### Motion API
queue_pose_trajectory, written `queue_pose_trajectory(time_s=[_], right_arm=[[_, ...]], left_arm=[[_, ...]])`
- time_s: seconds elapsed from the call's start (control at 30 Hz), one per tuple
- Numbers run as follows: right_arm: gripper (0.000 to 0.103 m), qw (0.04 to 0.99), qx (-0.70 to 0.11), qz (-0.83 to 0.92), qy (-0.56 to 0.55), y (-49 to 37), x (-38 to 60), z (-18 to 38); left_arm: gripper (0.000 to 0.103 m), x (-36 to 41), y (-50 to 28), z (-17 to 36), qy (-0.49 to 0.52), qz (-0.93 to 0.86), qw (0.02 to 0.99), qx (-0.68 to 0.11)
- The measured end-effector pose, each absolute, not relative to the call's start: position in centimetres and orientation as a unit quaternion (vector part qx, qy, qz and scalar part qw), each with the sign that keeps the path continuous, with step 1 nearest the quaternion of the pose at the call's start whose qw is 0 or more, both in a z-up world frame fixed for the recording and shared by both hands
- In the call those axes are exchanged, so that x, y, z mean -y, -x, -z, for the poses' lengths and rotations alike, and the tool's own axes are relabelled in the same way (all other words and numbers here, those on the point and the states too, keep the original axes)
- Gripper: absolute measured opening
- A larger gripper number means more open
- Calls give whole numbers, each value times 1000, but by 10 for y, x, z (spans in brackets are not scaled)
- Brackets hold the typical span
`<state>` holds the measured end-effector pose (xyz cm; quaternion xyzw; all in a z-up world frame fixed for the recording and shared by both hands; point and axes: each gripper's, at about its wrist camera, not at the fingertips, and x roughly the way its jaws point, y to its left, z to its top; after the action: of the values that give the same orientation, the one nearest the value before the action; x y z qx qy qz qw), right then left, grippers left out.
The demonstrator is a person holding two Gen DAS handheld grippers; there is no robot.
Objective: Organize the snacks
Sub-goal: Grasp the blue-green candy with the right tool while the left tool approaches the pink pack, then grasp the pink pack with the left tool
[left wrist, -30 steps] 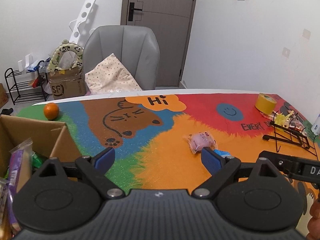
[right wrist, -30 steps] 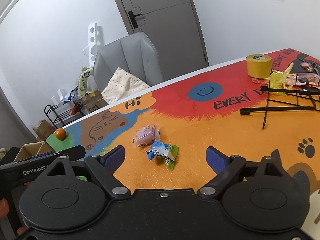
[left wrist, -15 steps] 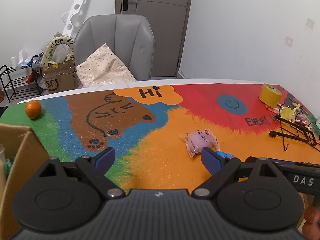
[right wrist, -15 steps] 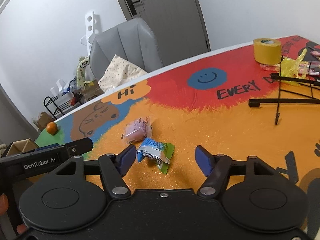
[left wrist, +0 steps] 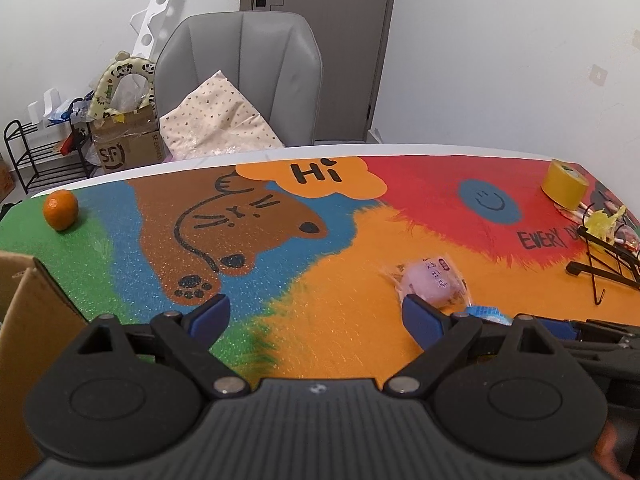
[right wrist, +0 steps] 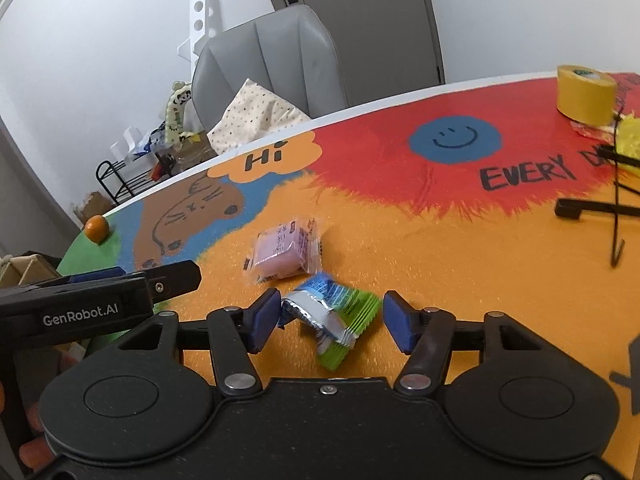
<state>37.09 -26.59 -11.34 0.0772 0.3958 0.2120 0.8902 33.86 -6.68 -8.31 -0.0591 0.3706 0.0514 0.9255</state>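
- The right gripper [right wrist: 330,322] straddles the blue-green packet [right wrist: 334,316]; its jaws stand part open, the left pad touching or almost touching the packet's silver end, the right pad clear of the green edge; nothing is clamped yet, so I read the step in hand as the pick of this snack.
- The packet lies flat on the orange part of the mat [right wrist: 460,264], crumpled and slanted across the gap; the pink packet [right wrist: 282,254] lies just beyond it, near but seemingly not touching.
- To do it well, centre the packet first; as it sits, the left pad would probably push it sideways before the right one meets it.
- Bring the fingertips down close to the mat, since foil this thin is likely to slip out of a high pinch; aim at the thick middle fold rather than the frilled green edge.
- Close gently; the wrapper should crush and hold, and a hard squeeze may break what is inside.
- Keep clear of the pink packet, lest it be dragged along.
- The left gripper [left wrist: 316,316] hovers beside it, jaws wide and empty, its right finger [left wrist: 424,320] close before the pink packet; that one looks like its own target.
- The box [left wrist: 36,320] at the left is presumably where the snacks go; lift straight up before carrying across.
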Motion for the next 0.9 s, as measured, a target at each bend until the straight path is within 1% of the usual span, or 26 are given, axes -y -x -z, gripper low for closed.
queue_pose_trajectory(time_s=[0.17,0.2,0.3,0.5,0.9], right_arm=[[60,899,-382,-204,-68,-373,265,120],[57,900,-379,-204,-67,-373,266,120],[38,908,-370,-191,-56,-373,267,121],[34,902,-370,-204,-85,-376,283,122],[34,916,-366,-123,-108,-382,316,122]], left_arm=[[92,72,-347,85,47,-53,926,-372],[92,73,-348,85,45,-54,926,-371],[92,80,-352,85,40,-51,928,-368],[92,101,-364,90,25,-38,928,-369],[92,130,-388,101,26,-26,929,-367]])
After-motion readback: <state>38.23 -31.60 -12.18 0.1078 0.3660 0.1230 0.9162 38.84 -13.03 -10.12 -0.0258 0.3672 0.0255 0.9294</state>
